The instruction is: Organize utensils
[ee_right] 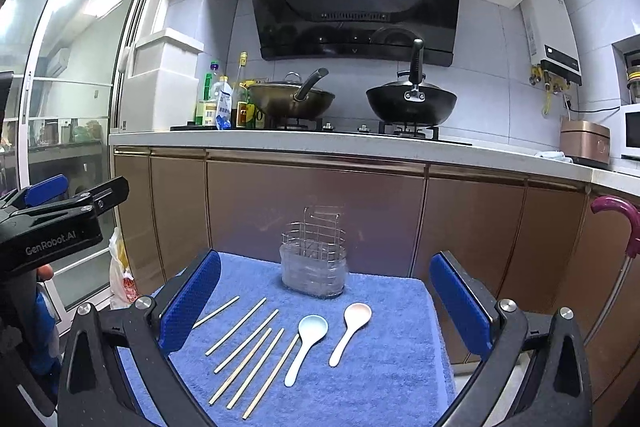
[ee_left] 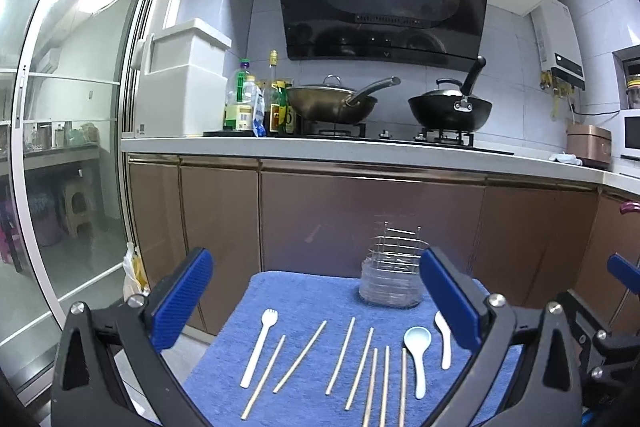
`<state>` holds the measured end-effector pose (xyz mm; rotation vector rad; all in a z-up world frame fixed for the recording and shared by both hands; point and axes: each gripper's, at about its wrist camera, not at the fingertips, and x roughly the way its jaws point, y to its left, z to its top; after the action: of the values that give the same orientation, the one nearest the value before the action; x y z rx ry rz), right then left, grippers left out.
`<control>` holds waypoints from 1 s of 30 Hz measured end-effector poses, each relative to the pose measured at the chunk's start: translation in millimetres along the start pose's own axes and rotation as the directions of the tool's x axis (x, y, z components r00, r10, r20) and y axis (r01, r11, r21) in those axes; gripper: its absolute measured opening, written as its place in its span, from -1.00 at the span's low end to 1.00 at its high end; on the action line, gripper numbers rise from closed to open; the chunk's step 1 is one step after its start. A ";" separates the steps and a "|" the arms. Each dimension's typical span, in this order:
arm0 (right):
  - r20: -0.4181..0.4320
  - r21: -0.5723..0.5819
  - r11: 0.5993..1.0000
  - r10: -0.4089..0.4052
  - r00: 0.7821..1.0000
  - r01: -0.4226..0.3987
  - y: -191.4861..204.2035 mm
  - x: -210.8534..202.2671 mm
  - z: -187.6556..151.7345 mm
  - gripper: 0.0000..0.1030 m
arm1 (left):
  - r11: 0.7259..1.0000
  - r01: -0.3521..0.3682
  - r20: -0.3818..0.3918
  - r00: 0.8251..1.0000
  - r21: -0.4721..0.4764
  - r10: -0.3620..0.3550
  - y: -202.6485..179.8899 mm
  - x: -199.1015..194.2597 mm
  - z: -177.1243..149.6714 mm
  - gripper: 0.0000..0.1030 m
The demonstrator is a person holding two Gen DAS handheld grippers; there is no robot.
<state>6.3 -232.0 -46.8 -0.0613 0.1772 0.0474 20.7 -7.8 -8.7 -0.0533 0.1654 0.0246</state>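
A blue towel [ee_left: 304, 291] [ee_right: 384, 379] covers a small table. On it lie several wooden chopsticks [ee_left: 300, 357] [ee_right: 248, 337], a white spork [ee_left: 258, 349] at the left, a pale blue spoon [ee_left: 418, 345] [ee_right: 306, 345] and a white spoon [ee_left: 444, 341] [ee_right: 350, 325]. A wire utensil holder with a clear base [ee_left: 394, 273] [ee_right: 314, 259] stands at the towel's far edge. My left gripper [ee_left: 316, 291] is open and empty above the towel. My right gripper [ee_right: 324, 303] is open and empty above the utensils.
Brown kitchen cabinets [ee_left: 360, 219] stand just behind the table, with a counter, bottles and two woks [ee_left: 332, 103] [ee_right: 412, 103] above. A glass sliding door [ee_left: 60, 107] is at left. A purple umbrella handle [ee_right: 624, 223] hangs at right. A plastic bag [ee_right: 122, 275] sits on the floor.
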 end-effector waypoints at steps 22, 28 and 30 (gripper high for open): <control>-0.023 -0.001 1.000 0.000 1.000 0.000 -10.3 2.9 2.4 0.99 | 0.996 -0.083 0.064 0.994 -0.030 0.085 -1.7 -6.0 12.1 1.00; -0.048 0.015 1.000 -0.005 0.999 0.005 -11.6 3.5 9.1 0.99 | 0.997 -0.080 0.072 0.994 -0.021 0.081 2.3 -14.5 16.0 1.00; -0.051 0.009 1.000 0.001 0.999 -0.001 -9.1 3.6 11.2 0.99 | 0.996 -0.086 0.072 0.994 -0.022 0.088 5.4 -16.2 16.0 1.00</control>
<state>12.3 -240.2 -35.9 -0.0540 0.2286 0.0462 7.1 -1.9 9.5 -0.0641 0.0947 0.1148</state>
